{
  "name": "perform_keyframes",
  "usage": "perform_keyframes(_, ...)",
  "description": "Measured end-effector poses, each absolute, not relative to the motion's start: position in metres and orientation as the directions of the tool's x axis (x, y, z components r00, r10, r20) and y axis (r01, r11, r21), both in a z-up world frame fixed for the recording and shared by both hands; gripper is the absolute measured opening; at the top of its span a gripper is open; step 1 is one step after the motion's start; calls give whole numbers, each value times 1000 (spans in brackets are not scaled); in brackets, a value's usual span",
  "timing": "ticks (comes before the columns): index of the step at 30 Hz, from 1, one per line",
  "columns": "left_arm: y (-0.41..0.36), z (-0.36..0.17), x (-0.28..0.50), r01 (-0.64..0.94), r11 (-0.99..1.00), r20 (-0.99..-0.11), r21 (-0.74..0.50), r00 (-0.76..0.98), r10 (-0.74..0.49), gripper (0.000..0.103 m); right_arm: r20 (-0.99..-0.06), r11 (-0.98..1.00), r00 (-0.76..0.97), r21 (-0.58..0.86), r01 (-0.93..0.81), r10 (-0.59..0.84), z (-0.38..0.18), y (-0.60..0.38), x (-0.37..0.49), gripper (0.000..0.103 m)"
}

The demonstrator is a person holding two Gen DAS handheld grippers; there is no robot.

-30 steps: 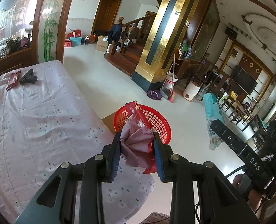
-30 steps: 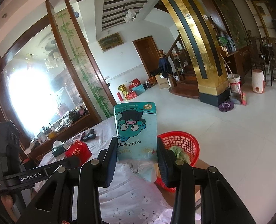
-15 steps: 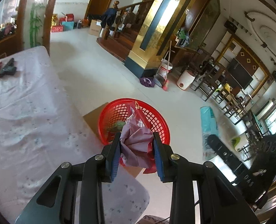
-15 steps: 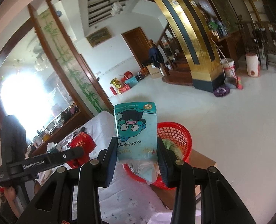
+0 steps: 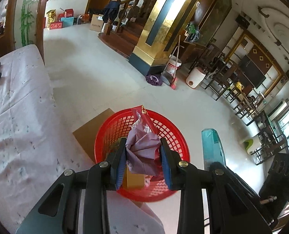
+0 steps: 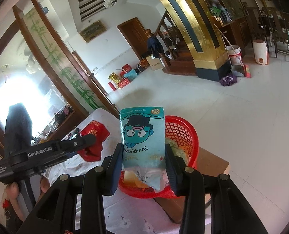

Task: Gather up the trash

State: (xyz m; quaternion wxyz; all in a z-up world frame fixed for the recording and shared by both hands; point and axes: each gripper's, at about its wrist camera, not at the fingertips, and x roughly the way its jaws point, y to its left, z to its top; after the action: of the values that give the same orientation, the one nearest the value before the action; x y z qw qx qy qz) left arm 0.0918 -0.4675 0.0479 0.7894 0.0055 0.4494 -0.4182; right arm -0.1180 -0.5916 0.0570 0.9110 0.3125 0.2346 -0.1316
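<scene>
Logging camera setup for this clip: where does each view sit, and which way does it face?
Left wrist: on the left hand-held gripper, looking down past its fingers and the crumpled wrapper it grips into the red basket.
Right wrist: on the right hand-held gripper, facing across the basket with a teal packet gripped; the left gripper and fingers holding it show.
Shared: basket, table, gold pillar.
</scene>
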Motion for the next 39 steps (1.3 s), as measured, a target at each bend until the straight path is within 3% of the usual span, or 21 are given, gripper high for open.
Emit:
perform_keyframes(10, -484, 17, 110, 633, 665, -748, -397, 198, -634, 32, -537, 767, 840, 507, 393, -77, 41, -599, -91, 46)
perform_keyframes(13, -487, 10, 110, 624, 674, -765, -396, 182, -618, 40, -547, 756, 833, 510, 410, -83, 34, -604, -86, 52)
perform_keyframes(17, -477, 18, 106, 622, 682, -754, -384, 215, -621, 58, -550, 724, 833, 549, 418, -63, 27, -610, -89, 63)
perform_keyframes(20, -462, 30, 97, 622, 693, -743, -365, 253, -619, 60, -545, 722, 835, 546, 424, -77, 33, -607, -97, 64)
perform_keyframes(25, -429, 58, 56, 655, 714, -696, -249, 391, -602, 80, -526, 742, 845, 526, 416, -101, 52, -590, -117, 70)
perform_keyframes(31, -397, 77, -3, 679, 730, -661, -83, 510, -550, 85, -520, 793, 842, 448, 412, -144, 79, -556, -146, 81)
perform_keyframes(39, -354, 98, -53, 628, 779, -601, -11, 618, -507, 90, -504, 830, 839, 366, 421, -204, 109, -518, -184, 83)
